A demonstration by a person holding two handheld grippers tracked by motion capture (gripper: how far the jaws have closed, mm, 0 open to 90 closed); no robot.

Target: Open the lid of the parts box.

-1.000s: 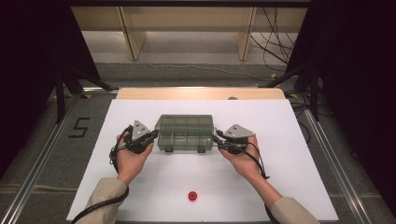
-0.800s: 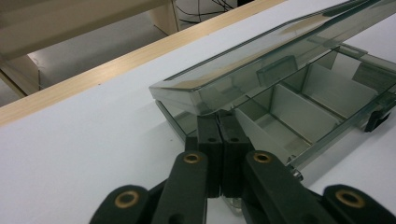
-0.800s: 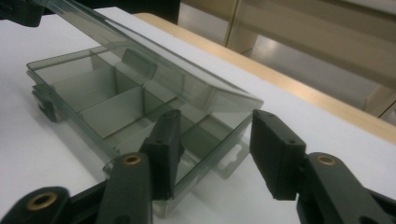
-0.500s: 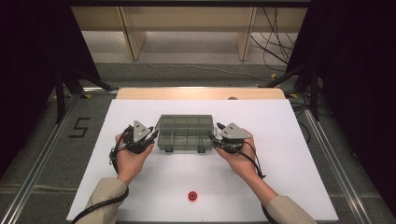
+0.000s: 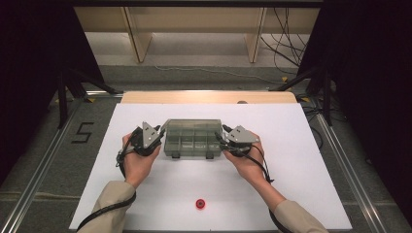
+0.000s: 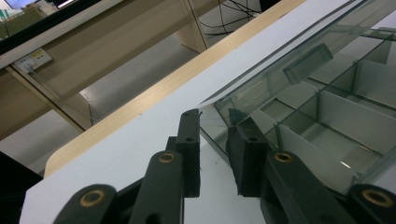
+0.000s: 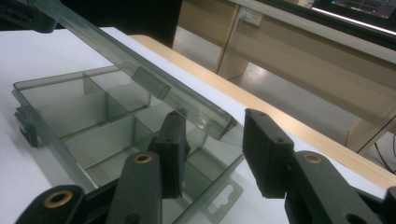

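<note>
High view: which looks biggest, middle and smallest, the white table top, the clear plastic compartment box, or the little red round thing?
1. White table top, largest.
2. Clear plastic compartment box.
3. Little red round thing, smallest.

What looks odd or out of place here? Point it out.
Nothing looks damaged or spilled. The organizer box has its lid half raised between both grippers, compartments bare. A small red piece lies alone near the table's front edge, far from the box.

Smoky clear plastic box, matt black jaws.
Your organiser box [image 5: 193, 140] is glossy see-through grey plastic with smooth dividers; both grippers' jaws look matt black plastic with brass-like rivets; table [image 5: 301, 145] top matt white, its far edge pale wood.
</note>
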